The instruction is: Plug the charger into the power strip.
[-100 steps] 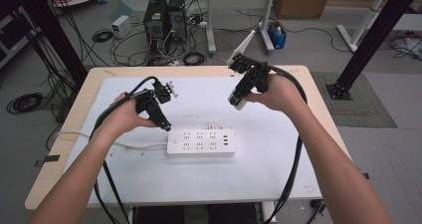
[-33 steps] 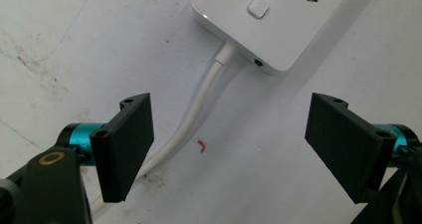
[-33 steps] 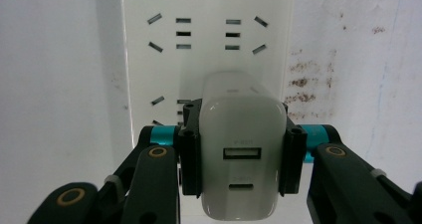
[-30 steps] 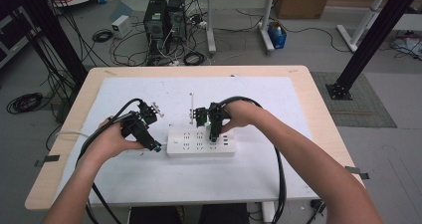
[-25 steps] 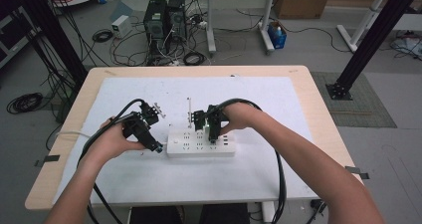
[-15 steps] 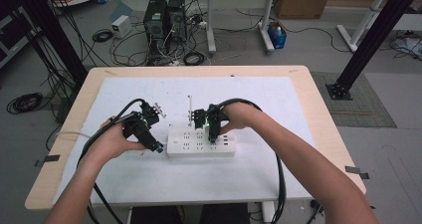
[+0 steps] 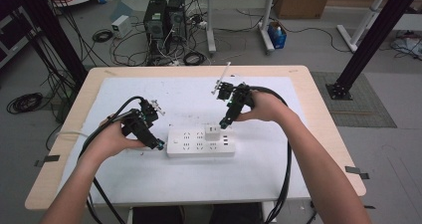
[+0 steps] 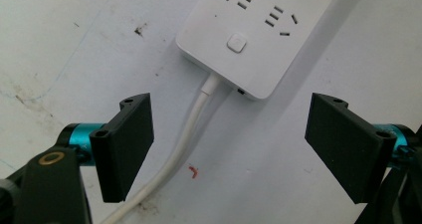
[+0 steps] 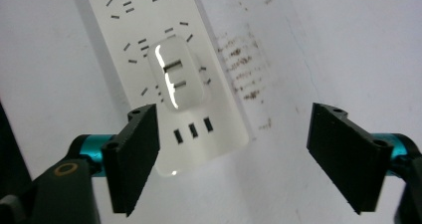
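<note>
Power strip lies flat near the middle of the white surface, with a white plug adapter seated in one of its sockets toward the right end. The step in hand looks like working that adapter while the strip is kept from shifting. The right tongs hover just above and behind the adapter, spread wide and holding nothing; in the right gripper view the adapter sits off to the left jaw's side, so they should be centred over it and lowered until both jaws flank its body before closing, then moved straight along the socket axis without twisting. The left tongs are likewise spread and empty at the strip's left end, straddling the white cord where it leaves the strip; pressing down on the strip's body would steady it better than pinching the cord. By count: one strip, one adapter, one cord, one round switch button, three small slots at the strip's right end.
</note>
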`<state>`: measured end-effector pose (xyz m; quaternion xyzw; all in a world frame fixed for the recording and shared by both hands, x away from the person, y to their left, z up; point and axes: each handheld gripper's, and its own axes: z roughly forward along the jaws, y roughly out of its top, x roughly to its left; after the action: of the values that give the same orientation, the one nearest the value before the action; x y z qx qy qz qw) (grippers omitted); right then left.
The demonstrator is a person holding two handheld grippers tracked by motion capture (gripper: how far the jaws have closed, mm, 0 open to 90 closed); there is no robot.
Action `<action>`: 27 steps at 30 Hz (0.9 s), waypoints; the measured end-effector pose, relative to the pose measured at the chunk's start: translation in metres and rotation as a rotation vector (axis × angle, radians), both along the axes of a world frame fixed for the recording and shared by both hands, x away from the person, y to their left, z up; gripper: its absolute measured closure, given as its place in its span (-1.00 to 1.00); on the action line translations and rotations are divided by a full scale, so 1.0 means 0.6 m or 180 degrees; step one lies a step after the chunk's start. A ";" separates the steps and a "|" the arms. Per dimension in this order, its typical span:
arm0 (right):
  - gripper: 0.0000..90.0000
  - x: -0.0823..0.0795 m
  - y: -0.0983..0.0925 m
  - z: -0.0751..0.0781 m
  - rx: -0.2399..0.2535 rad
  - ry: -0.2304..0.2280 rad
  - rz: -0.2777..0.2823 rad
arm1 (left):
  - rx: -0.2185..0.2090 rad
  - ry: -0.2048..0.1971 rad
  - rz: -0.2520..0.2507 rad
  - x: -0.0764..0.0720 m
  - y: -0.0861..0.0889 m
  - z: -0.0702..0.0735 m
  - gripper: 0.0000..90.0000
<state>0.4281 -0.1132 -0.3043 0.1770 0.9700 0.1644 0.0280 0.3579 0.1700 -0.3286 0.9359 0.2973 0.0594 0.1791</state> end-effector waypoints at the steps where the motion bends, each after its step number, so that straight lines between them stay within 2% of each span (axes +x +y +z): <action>1: -0.55 -0.005 -0.008 0.003 0.0021 -0.0027 -0.0078 | -0.0005 0.0003 0.0002 0.001 0.001 0.000 -0.57; 3: -0.55 -0.014 -0.020 0.006 -0.0012 -0.0060 -0.0144 | 0.0007 -0.0034 -0.0002 0.005 0.003 0.003 -0.57; 4: -0.55 -0.018 -0.028 0.008 -0.0057 -0.0088 -0.0255 | -0.0016 -0.0064 0.0028 0.009 0.004 0.006 -0.57; 6: -0.55 -0.017 -0.050 0.015 -0.0127 -0.0206 -0.0683 | -0.0012 -0.0129 0.0144 0.019 0.009 0.009 -0.57; 9: -0.55 -0.012 -0.094 0.023 -0.0112 -0.0237 -0.1513 | -0.0020 -0.0194 0.0364 0.038 0.021 0.012 -0.57; 11: -0.55 -0.008 -0.124 0.020 -0.0122 -0.0168 -0.1886 | -0.0067 -0.0210 0.0473 0.050 0.028 0.013 -0.57; 12: -0.55 -0.007 -0.137 0.017 -0.0170 -0.0172 -0.1998 | -0.0058 -0.0202 0.0483 0.056 0.031 0.014 -0.57; 14: -0.55 -0.007 -0.157 0.012 -0.0201 -0.0168 -0.2133 | -0.0068 -0.0207 0.0497 0.062 0.034 0.016 -0.57; 17: -0.55 -0.010 -0.177 0.011 -0.0096 -0.0142 -0.2217 | -0.0071 -0.0218 0.0485 0.067 0.037 0.016 -0.57; 23: -0.55 -0.010 -0.196 0.013 -0.0068 -0.0144 -0.2358 | -0.0050 -0.0193 0.0540 0.075 0.036 0.014 -0.57; 27: -0.55 -0.009 -0.204 0.013 -0.0053 -0.0059 -0.2421 | -0.0020 -0.0201 0.0518 0.073 0.031 0.018 -0.57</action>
<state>0.4228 -0.2358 -0.2966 0.5226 0.8360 0.1360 0.0972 0.4018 0.1889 -0.3178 0.9058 0.3667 0.1023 0.1860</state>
